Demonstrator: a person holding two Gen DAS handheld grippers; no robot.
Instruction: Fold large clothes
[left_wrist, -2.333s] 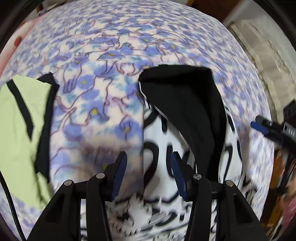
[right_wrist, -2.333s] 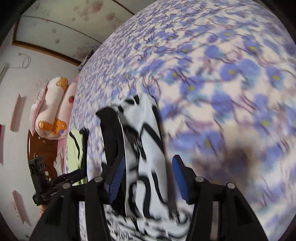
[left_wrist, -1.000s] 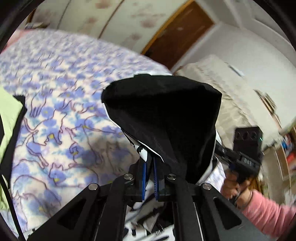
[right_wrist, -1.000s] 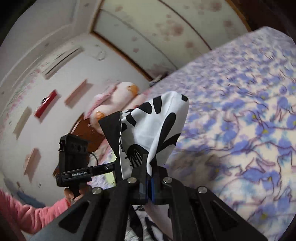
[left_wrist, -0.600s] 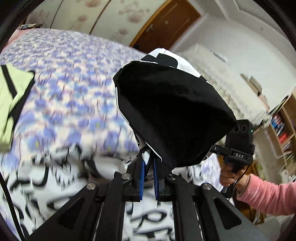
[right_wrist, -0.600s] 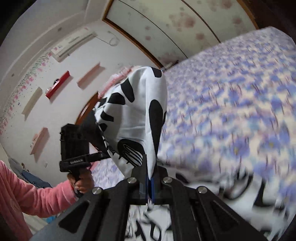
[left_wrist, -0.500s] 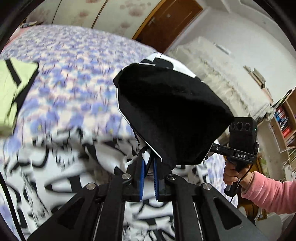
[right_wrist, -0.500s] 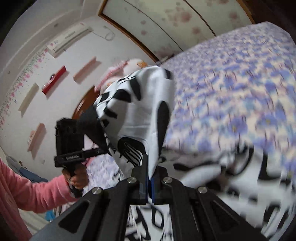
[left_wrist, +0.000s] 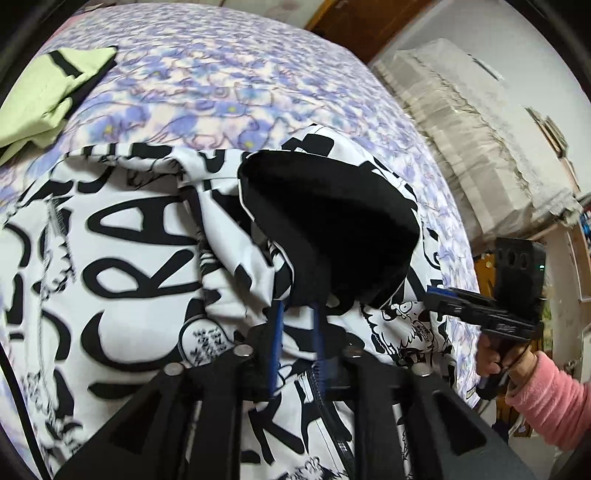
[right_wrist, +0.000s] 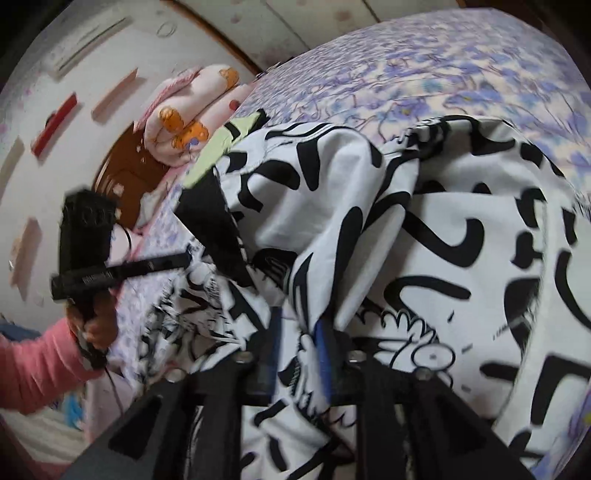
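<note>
A large white garment (left_wrist: 122, 258) with black graphic lettering lies spread on the bed. Its black-lined edge (left_wrist: 332, 229) is folded over on top of it. My left gripper (left_wrist: 296, 325) sits low at that fold, its jaws opening, and the black edge rests loose at the blue pads (left_wrist: 275, 332). In the right wrist view the same garment (right_wrist: 461, 240) bunches in front of my right gripper (right_wrist: 300, 343), whose jaws are also opening with printed cloth lying slack between them. Each view shows the other gripper in a hand with a pink sleeve (left_wrist: 546, 398).
The bed cover (left_wrist: 221, 74) is purple and floral. A folded yellow-green garment (left_wrist: 48, 85) lies at the far left of the bed. Pink bedding with bear prints (right_wrist: 188, 110) is piled by the brown headboard (right_wrist: 122, 173). A lace-covered cabinet (left_wrist: 480, 129) stands beside the bed.
Both grippers, earlier shut on the lifted garment edge, have swung over and down, laying that edge onto the spread garment. Both pairs of jaws have now parted.
</note>
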